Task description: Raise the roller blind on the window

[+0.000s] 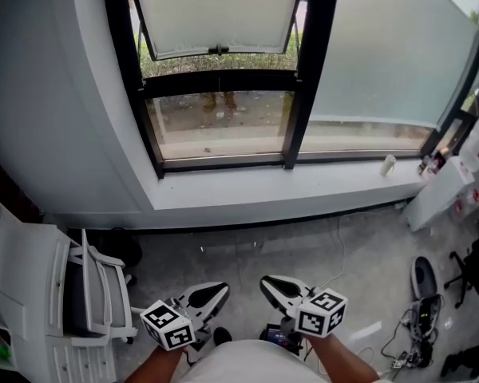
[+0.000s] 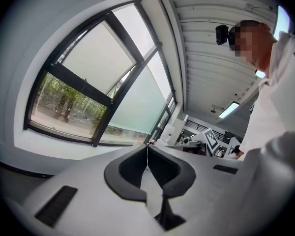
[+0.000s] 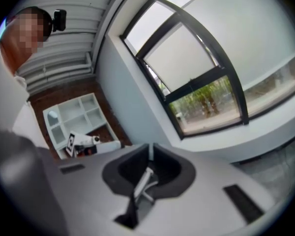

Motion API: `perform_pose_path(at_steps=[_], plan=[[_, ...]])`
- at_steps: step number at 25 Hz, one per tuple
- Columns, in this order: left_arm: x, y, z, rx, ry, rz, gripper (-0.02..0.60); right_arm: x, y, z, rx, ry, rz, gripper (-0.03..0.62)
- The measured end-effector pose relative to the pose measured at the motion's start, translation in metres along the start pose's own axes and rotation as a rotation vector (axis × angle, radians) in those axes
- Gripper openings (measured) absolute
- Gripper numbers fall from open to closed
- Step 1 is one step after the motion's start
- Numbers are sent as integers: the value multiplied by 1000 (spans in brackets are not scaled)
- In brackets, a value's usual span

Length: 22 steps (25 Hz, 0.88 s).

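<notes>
While the person stands well back from the window (image 1: 303, 70), I'd say the lifting has not begun. The left gripper (image 1: 223, 289) and right gripper (image 1: 266, 281) hang low by the body, each with its jaws pressed together on nothing. The roller blind (image 1: 383, 54) covers the wide right pane nearly to the sill, well apart from both. The next move calls for stepping in and finding its pull cord, which I cannot make out.

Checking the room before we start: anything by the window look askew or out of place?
The left window's upper sash hangs tilted open. A small white thing sits on the sill, and cables sprawl over the floor at right. Nothing looks broken.
</notes>
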<state>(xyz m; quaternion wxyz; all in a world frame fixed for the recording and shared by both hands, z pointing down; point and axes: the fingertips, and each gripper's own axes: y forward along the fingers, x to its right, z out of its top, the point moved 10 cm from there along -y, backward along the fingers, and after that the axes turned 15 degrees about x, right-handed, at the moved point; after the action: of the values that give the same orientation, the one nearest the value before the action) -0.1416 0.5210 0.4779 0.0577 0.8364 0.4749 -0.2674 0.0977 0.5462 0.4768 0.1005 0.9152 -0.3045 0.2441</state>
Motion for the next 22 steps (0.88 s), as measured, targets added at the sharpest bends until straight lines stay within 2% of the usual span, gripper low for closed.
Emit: perform_pose_path(at_steps=[6, 13, 17, 22], plan=[[-27, -16, 14, -8, 27, -11, 23, -11, 26, -3, 21, -75, -32, 30], [-51, -16, 23, -37, 28, -19, 23, -10, 51, -6, 25, -76, -32, 76], [-69, -1, 27, -40, 34, -16, 23, 9, 68, 4, 28, -85, -27, 84], [-96, 34, 37, -27, 53, 6, 23, 53, 103, 25, 24, -84, 8, 84]])
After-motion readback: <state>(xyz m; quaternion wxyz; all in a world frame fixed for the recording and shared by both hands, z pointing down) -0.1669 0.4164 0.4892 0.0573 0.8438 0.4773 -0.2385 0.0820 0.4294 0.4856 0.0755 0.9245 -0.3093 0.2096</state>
